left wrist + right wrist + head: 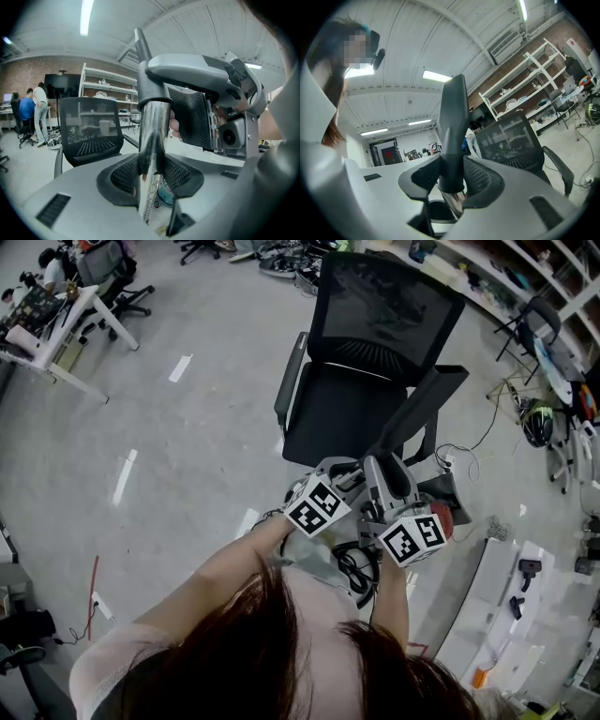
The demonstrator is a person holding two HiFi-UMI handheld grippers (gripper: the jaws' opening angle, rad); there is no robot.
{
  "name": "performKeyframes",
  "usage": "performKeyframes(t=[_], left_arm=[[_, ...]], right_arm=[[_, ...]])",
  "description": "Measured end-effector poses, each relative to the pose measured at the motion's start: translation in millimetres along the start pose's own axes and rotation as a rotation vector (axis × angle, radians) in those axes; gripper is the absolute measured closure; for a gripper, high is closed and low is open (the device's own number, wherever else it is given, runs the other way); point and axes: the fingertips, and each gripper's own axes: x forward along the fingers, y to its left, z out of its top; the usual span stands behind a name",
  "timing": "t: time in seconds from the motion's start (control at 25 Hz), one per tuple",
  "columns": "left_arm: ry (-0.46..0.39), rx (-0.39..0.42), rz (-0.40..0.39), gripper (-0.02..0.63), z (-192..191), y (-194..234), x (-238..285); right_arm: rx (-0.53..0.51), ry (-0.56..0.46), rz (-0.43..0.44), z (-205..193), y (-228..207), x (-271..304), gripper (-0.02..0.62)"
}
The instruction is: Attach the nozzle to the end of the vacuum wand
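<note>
Polished metal, the round vacuum wand (152, 150) stands upright between the black mesh-textured pads (123, 177) of the left gripper (151, 174), whose jaws are closed tightly on the tube. The right gripper (452, 180) is likewise clamped on the nozzle (453, 122), a dark grey, matte, tapered plastic piece whose lower rim meets the wand's shiny end. Both grippers are close together, near a black mesh-backed office chair (366, 362).
</note>
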Motion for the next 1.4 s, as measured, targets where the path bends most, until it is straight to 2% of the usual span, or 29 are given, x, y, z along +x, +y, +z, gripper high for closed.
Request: performKeyframes(t=[0.68,1.04,1.24,1.4], left_arm=[[-0.008,-0.002,-0.01,0.449,0,8,3],[-0.005,0.006,-0.009,0.449,-1,3,8],[-0.005,-0.004,0.005,0.449,-2,4,7],[-0.006,0.003,0.0,0.449,-2,3,4]], right_arm=[[-0.237,-0.046,-0.173,-1,6,1,0.428],[-0.268,-0.123,-0.261,-2,2,-6,0.429],[-0.31,-0.128,-0.307,-3,4,-6,0.428],[-0.295,-0.128,-0.31,-3,7,-8,0.428]])
